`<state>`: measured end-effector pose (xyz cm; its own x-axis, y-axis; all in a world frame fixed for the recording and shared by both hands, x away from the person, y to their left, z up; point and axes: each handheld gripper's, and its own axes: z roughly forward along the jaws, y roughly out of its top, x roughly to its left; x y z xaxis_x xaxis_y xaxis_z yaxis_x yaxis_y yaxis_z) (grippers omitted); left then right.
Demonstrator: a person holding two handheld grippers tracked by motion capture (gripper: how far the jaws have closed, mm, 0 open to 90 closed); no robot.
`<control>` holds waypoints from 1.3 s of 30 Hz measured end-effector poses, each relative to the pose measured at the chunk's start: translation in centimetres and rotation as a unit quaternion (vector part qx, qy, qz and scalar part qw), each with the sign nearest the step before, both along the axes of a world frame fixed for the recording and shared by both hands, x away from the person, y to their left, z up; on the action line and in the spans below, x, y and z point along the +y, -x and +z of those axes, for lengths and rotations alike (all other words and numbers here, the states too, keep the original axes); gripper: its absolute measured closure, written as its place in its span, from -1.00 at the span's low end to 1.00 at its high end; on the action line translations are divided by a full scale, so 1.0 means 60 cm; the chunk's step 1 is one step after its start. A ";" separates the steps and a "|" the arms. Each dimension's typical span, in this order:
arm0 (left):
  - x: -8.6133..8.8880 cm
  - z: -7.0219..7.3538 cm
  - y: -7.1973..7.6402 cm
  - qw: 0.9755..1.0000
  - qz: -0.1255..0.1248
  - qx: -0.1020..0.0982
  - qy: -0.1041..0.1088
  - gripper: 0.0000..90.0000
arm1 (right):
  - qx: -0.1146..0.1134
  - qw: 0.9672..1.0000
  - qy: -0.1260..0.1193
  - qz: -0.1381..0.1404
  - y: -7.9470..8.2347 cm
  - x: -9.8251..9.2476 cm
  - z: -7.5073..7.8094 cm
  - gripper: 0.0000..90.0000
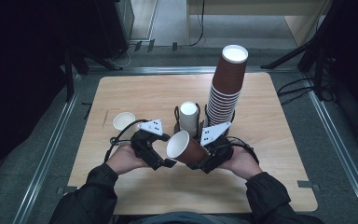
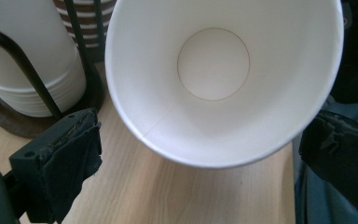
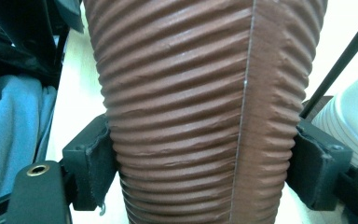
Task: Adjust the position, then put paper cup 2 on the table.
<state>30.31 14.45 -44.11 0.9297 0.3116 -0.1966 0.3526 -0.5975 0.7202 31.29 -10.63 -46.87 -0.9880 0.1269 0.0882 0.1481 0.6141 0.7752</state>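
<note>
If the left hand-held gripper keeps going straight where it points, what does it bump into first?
Most likely the open rim of the brown paper cup. The left hand-held gripper looks right into it, jaws open. How close the rim is, I can't tell for sure.

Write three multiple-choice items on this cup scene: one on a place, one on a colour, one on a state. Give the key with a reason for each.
1. Where does the tall brown stack stand?
A. in the holder behind the right tongs
B. at the table's left edge
C. on the floor

2. What colour is the outside of the held cup?
A. blue
B. brown
C. green

3. How do the left tongs stand?
A. clamped on the cup
B. open, the cup's mouth before them
C. shut on nothing

Key: 1 A, the high view shows it there. 2 B, ribbed brown in the right tongs. 3 B, both pads stand apart from the rim.
</note>
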 end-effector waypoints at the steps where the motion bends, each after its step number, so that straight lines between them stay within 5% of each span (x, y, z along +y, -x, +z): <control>1: -0.001 0.000 0.000 1.000 -0.001 -0.002 0.002 -1.00 | -0.003 1.000 -0.003 -0.002 0.000 0.000 0.001 -0.56; 16: -0.016 0.001 -0.002 0.998 -0.005 0.009 0.055 -1.00 | 0.001 1.000 -0.013 0.010 0.003 0.010 -0.001 -0.56; 39: -0.019 0.002 0.000 0.999 0.009 -0.002 0.051 -0.78 | 0.001 1.000 -0.018 0.012 0.002 0.019 -0.002 -0.55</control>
